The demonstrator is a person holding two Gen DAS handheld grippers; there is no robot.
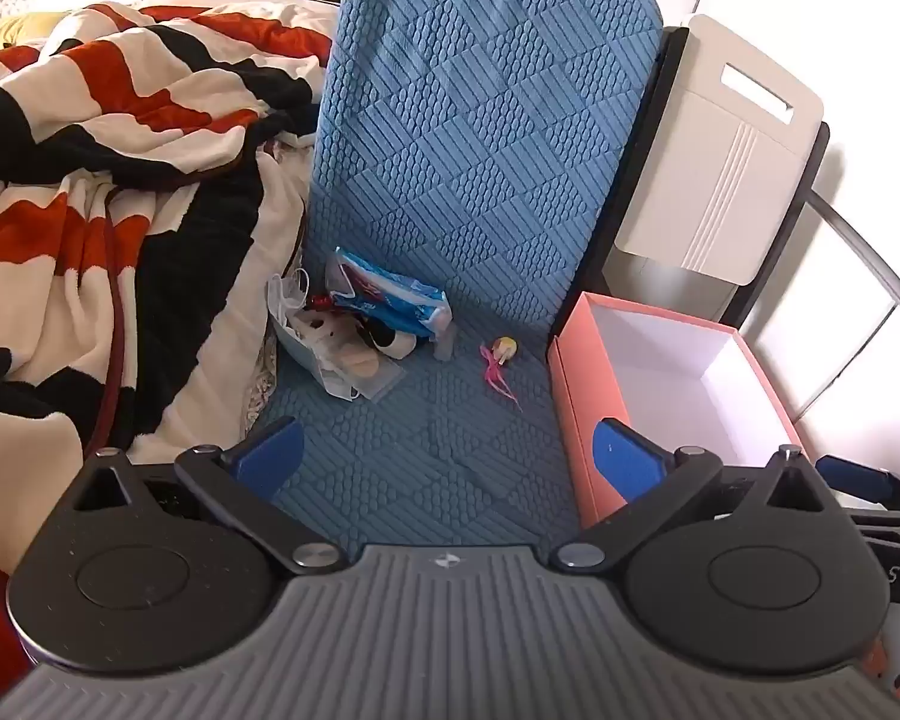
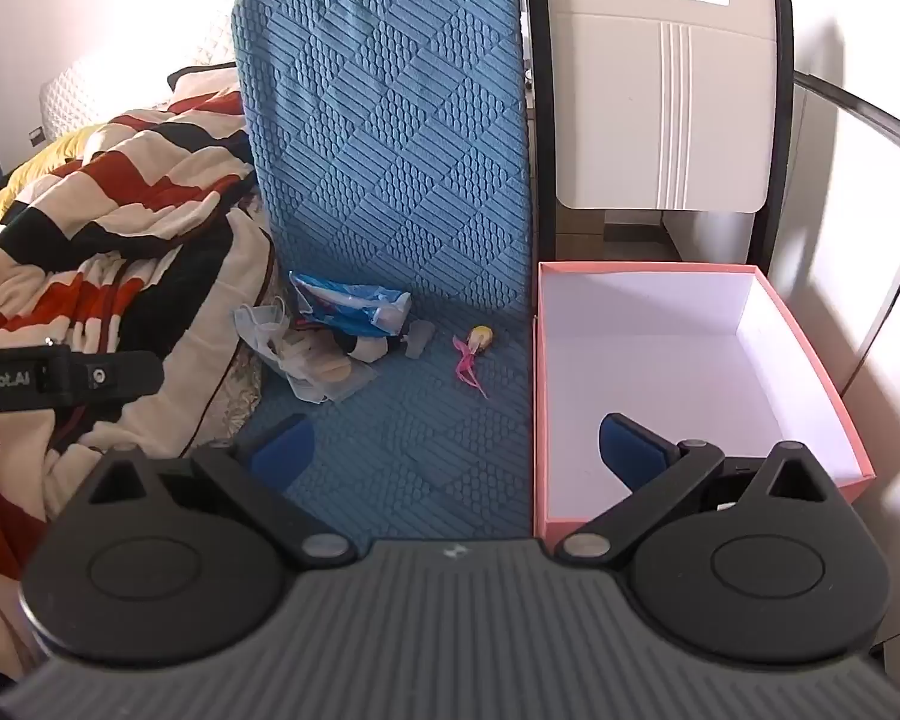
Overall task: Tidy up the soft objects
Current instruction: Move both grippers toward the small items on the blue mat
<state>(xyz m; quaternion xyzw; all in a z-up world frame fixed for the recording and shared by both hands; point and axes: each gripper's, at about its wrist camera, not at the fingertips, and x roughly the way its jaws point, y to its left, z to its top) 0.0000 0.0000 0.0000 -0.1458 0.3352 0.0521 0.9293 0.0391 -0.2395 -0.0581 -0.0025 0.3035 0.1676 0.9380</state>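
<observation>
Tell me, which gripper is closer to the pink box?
Right. The right gripper hangs partly over the pink box, one finger above its inside. The left gripper sits over the blue mat, beside the box's left wall.

Background items: bedding, mat, chair

A red, black and cream blanket (image 1: 120, 138) lies bunched on the bed left of the blue textured mat (image 1: 480, 138); a folded white chair (image 2: 660, 90) stands upright behind, just right of the mat's raised end.
</observation>
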